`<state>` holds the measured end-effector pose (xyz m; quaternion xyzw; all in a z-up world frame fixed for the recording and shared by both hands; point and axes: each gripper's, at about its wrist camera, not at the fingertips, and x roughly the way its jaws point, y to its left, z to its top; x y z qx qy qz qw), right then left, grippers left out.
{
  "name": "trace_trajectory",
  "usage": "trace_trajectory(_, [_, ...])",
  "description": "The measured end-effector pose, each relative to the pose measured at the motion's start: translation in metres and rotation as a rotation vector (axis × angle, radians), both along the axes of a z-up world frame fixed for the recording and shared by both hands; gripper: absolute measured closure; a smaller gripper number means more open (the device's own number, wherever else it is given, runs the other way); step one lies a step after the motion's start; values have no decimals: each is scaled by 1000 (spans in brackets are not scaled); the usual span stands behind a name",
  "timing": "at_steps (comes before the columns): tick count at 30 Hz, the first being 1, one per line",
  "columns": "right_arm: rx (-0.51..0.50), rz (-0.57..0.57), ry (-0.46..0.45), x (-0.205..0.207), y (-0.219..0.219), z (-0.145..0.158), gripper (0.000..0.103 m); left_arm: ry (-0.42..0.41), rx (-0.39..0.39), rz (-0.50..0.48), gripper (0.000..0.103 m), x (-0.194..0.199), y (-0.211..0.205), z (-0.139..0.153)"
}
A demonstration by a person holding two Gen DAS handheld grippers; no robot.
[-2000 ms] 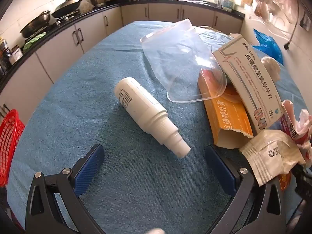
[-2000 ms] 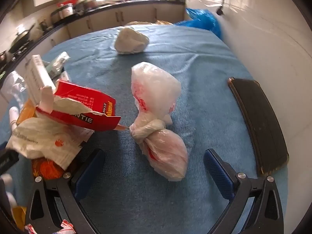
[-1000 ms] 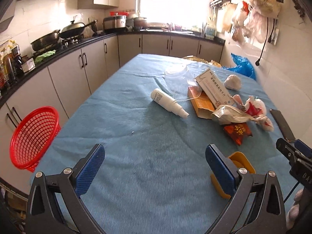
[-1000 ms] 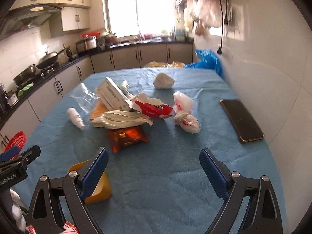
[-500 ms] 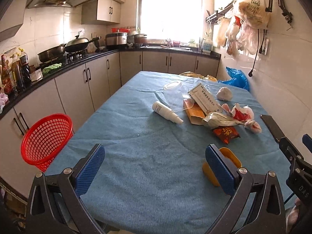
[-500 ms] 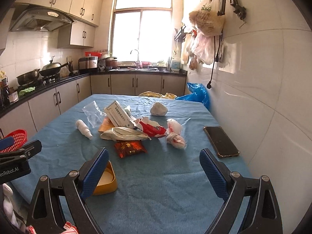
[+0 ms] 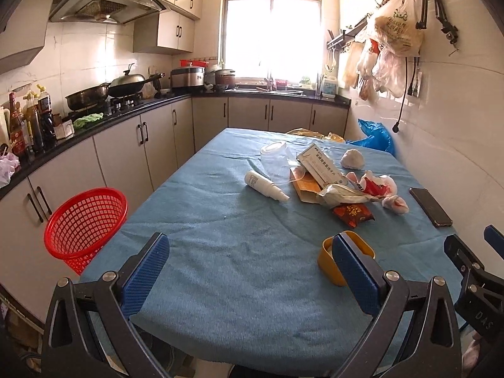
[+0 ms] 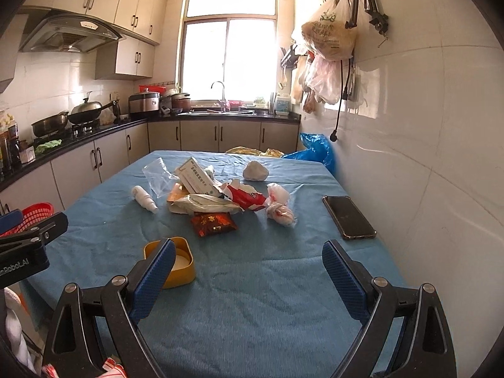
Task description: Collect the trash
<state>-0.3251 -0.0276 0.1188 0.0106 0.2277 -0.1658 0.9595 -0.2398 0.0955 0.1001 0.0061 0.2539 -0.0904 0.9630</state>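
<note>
Trash lies in a heap mid-table on the blue cloth: a white spray bottle [image 7: 265, 186], a clear plastic bag [image 7: 277, 160], a white medicine box [image 7: 321, 165], an orange carton [image 7: 307, 189], a red snack packet [image 7: 352, 212] and a knotted white bag [image 8: 280, 209]. A yellow tub [image 8: 178, 263] sits near the front edge. A red mesh basket [image 7: 85, 220] stands left of the table. My left gripper [image 7: 249, 271] is open over the near edge, holding nothing. My right gripper [image 8: 249, 271] is open too, well back from the heap.
A black phone [image 8: 348, 217] lies at the table's right side by the tiled wall. A crumpled white wad [image 8: 255, 170] and a blue bag [image 8: 315, 149] sit at the far end. Counters with pans [image 7: 94, 97] run along the left.
Both grippers have pulled back and up from the trash heap to the table's near edge. The view now takes in the whole table and kitchen. Nothing was picked up.
</note>
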Motion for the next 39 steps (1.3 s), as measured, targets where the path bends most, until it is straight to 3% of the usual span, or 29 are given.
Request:
trace_trajectory(19, [2,0,-37,-37,9,1,6,-39,-14,-24,0,-30,5,1])
trace_trajectory(24, [-68,-36,-75,-39,14,0,6,-23,-29,-19,0,-30,10,-2])
trace_trajectory(33, [26,16,4,-11,-7,-13,6,23,-18,17,0,-7,25,-13])
trace_trajectory(39, [95,130,70,26,-11,-22,8,54,18,28,0,24,29,-16])
